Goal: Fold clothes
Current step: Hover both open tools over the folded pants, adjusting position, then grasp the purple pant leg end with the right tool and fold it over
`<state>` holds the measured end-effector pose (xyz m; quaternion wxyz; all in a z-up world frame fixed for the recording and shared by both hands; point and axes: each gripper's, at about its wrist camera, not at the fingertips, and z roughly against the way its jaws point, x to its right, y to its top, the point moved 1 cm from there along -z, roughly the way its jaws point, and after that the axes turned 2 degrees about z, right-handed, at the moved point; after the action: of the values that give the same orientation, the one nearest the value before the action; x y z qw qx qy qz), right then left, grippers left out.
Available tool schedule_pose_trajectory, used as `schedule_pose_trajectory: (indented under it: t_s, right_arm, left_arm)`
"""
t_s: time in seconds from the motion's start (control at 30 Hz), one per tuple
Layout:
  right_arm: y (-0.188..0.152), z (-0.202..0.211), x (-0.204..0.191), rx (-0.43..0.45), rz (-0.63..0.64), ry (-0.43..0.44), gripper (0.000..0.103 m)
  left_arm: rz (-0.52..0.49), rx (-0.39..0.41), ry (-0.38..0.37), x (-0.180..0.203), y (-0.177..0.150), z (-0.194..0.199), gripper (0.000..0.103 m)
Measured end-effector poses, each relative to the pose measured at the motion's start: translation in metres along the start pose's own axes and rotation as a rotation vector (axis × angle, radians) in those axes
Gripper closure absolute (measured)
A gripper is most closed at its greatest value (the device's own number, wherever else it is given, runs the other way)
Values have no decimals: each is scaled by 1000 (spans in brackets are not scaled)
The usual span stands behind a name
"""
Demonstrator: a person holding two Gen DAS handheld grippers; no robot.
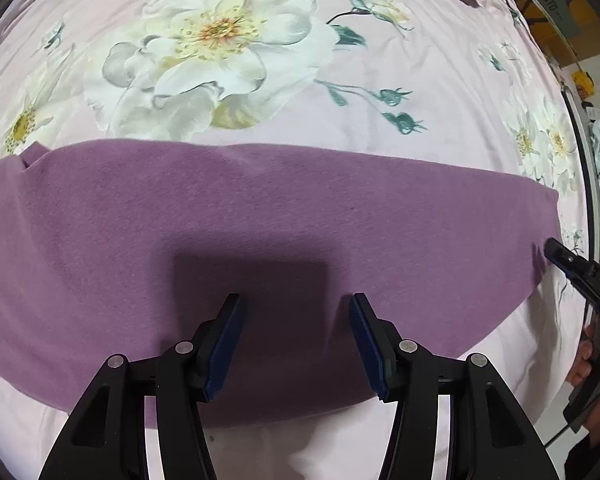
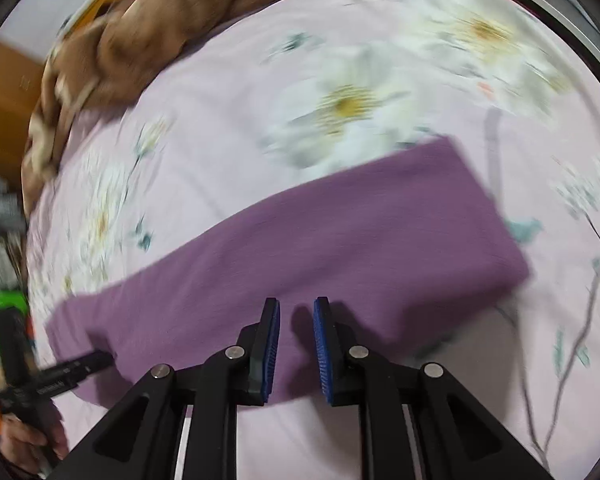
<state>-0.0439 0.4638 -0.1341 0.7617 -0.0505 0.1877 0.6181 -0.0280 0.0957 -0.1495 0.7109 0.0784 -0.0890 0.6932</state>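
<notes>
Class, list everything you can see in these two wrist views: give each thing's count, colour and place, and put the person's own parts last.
Folded garment: one, purple, lying flat as a long band across the bedsheet, below both claws.
Bedsheet: one, pale pink with white flowers, covering the bed under the garment.
Blanket: one, brown, bunched at the far edge of the bed.
Clutter beside the bed: several, mixed colours, too blurred to name.
Left claw: one, black with blue pads, open above the garment's near edge.
Right claw: one, black with blue pads, jaws apart over the garment, nothing between them.
Hand: one, gripping the right claw's handle at the left view's right edge.
</notes>
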Motion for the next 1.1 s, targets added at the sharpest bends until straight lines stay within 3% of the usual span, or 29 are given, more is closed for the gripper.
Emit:
schedule_pose_trajectory:
  t_s: [0.17,0.4,0.87,0.93,1.1]
  right_arm:
    - [-12,10,57,46,-171,26,64]
    - [-17,-3,93,46,-281,109,62]
    - [12,-34,97,98,-306,341,58]
    - [15,-39,96,97,-312,358,61]
    - [18,-40,97,85,-353,396,86]
  left_arm:
    - [-49,5,-11,23,7,-3,47]
    - [-120,-2,-28,55,6,-11,47]
    - [-157,-7,40,74,5,-20,47]
    - [-156,-6,41,74,4,-20,47]
    - [-142,-7,33,73,2,-20,47]
